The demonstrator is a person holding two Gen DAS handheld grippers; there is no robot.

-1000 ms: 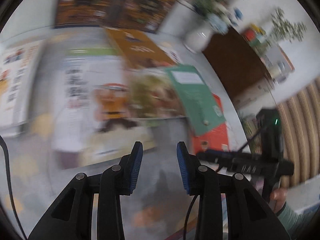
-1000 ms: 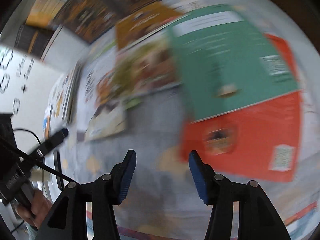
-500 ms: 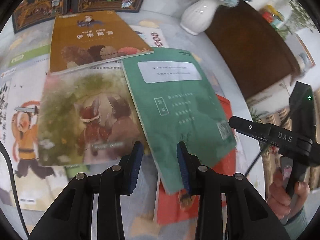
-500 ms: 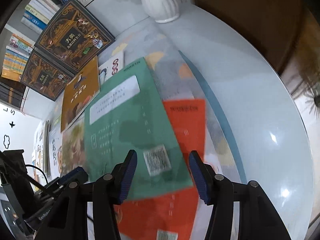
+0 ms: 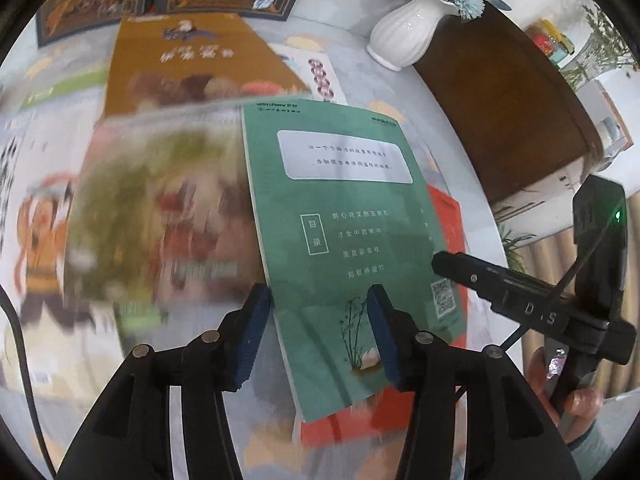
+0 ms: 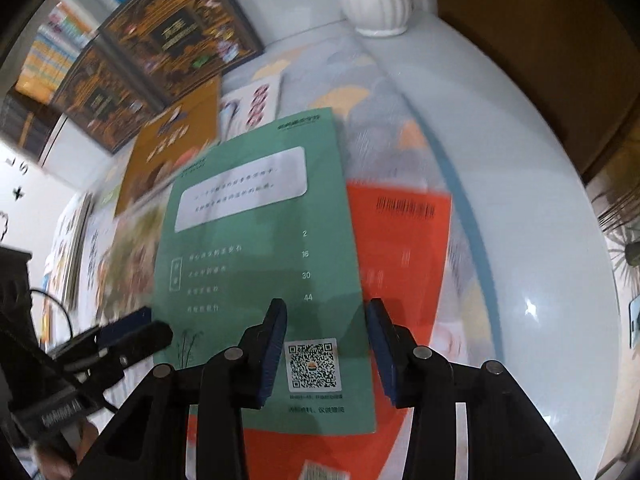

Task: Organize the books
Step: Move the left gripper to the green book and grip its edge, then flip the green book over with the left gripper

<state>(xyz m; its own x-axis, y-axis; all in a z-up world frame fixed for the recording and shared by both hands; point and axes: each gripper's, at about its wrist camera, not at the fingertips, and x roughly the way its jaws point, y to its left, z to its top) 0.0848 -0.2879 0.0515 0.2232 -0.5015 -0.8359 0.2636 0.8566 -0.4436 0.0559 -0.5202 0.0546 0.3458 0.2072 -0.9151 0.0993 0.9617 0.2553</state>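
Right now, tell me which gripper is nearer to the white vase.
Neither clearly; both grippers hover over the near end of the green book, far short of the white vase. The left gripper is opening over its left edge, the right gripper closing over its right edge.

Left gripper (image 5: 316, 312) pitched steeply down, jaws opening, nothing pinched between pads. Right gripper (image 6: 326, 330) also angled down, jaws closing, not clamped yet. Hand (image 5: 560, 384) on right handle.

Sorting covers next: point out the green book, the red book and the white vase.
green book (image 5: 352, 240), left wrist view, cover middle.
red book (image 6: 400, 248), right wrist view, exposed cover.
white vase (image 5: 404, 32), left wrist view, ribbed body.
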